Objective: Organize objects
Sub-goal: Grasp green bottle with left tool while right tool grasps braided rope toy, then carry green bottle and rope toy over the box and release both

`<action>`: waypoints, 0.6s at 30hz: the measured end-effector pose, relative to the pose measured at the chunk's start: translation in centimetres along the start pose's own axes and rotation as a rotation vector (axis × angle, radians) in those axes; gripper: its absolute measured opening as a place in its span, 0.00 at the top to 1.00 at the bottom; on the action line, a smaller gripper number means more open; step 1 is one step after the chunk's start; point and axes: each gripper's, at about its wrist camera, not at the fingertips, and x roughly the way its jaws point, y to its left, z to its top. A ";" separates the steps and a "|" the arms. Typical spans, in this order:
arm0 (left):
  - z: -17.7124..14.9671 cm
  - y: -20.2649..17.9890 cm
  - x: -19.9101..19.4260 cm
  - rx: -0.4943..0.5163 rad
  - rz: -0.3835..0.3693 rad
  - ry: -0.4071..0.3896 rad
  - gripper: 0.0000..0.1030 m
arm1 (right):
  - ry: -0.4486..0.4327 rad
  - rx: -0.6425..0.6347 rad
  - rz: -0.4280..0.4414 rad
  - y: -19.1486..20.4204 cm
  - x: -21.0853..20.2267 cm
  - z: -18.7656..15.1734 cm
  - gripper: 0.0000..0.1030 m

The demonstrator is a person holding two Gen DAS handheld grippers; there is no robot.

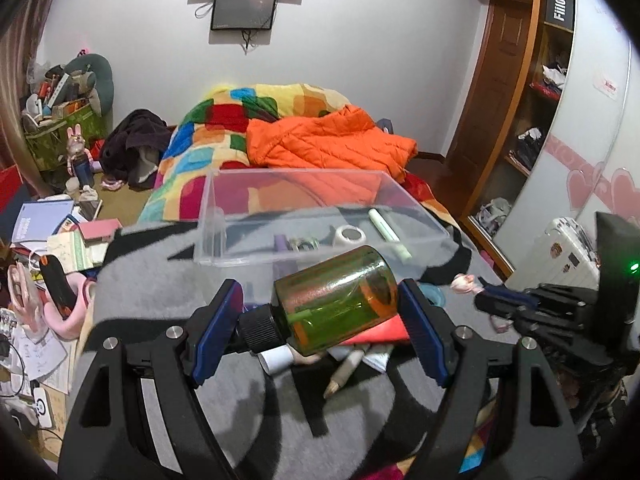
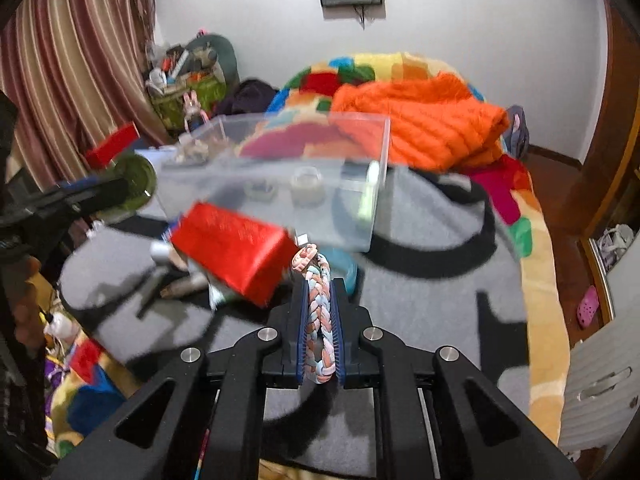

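Observation:
My left gripper (image 1: pixel 320 312) is shut on a green-amber plastic bottle (image 1: pixel 340 300) with a black cap, held sideways above the grey blanket (image 1: pixel 240 400). My right gripper (image 2: pixel 319 308) is shut on a braided pastel cord (image 2: pixel 318 312); it also shows in the left wrist view (image 1: pixel 496 302). A clear plastic box (image 1: pixel 312 216) stands ahead on the bed and holds a tape roll (image 1: pixel 350 235), a pale green tube (image 1: pixel 386 226) and small items. A red packet (image 2: pixel 232 248) lies before the box.
Loose pens and tubes (image 1: pixel 344 368) lie under the bottle. An orange jacket (image 1: pixel 332 140) and colourful quilt (image 1: pixel 224 128) lie behind the box. Cluttered floor and books (image 1: pixel 44 224) are at the left, a wooden wardrobe (image 1: pixel 512 92) and white suitcase (image 1: pixel 560 248) at the right.

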 end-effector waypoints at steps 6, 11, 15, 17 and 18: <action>1.9 0.7 0.9 0.004 0.023 -0.017 0.24 | -0.083 -0.007 0.004 0.1 -1.0 3.3 0.91; 3.2 1.1 2.3 0.009 0.037 -0.014 0.24 | -0.128 -0.008 0.001 0.2 -0.4 6.0 0.91; 4.5 1.6 3.9 0.009 0.039 0.001 0.24 | -0.137 -0.010 0.000 0.2 1.0 8.1 0.91; 5.2 2.0 4.9 0.001 0.021 0.019 0.24 | -0.132 -0.013 0.001 0.3 1.7 8.8 0.91; 5.5 2.2 5.4 -0.002 0.013 0.028 0.24 | -0.122 -0.012 0.004 0.2 2.4 9.4 0.91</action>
